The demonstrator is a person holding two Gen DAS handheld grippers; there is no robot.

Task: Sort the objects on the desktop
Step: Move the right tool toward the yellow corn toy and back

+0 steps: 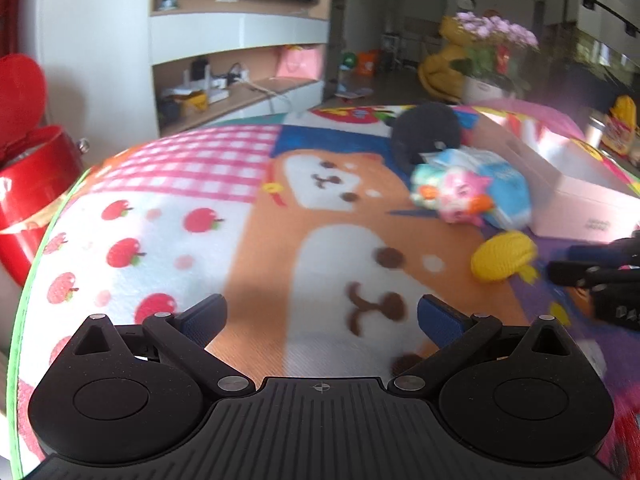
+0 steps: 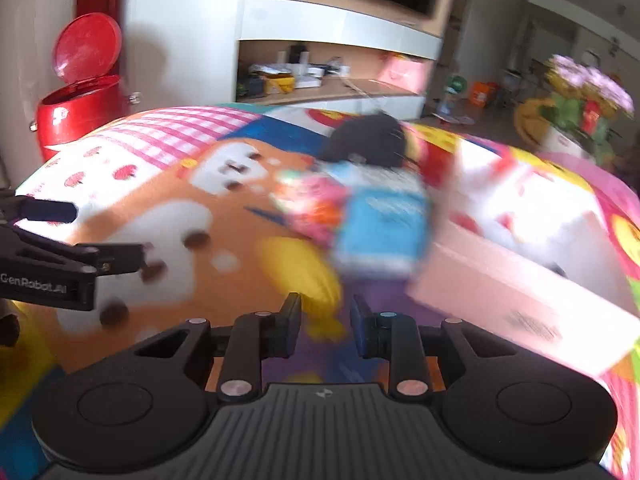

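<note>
Objects for sorting lay clustered on the colourful cartoon-print cloth (image 1: 256, 240) covering the table. A yellow knitted yarn ball (image 1: 503, 256) sat nearest the front edge, with a pink and mint plush toy (image 1: 452, 196) just beyond it, touching a blue and white soft packet (image 1: 500, 184). A dark round cap-like item (image 1: 426, 132) lay behind those. A pale pink open cardboard box (image 1: 576, 204) stood just beside the packet, on its right.

The right gripper (image 2: 325, 326) pointed down at the yellow ball, its jaws drawn close together with only a narrow gap; heavy blur hid whether the pads pressed on the ball's lower tip. The left gripper (image 1: 322, 316) hung over bare cloth, well apart from the cluster, jaws spread wide and holding nothing.

A glossy red lidded bin (image 1: 28, 184) stood beside the table.
</note>
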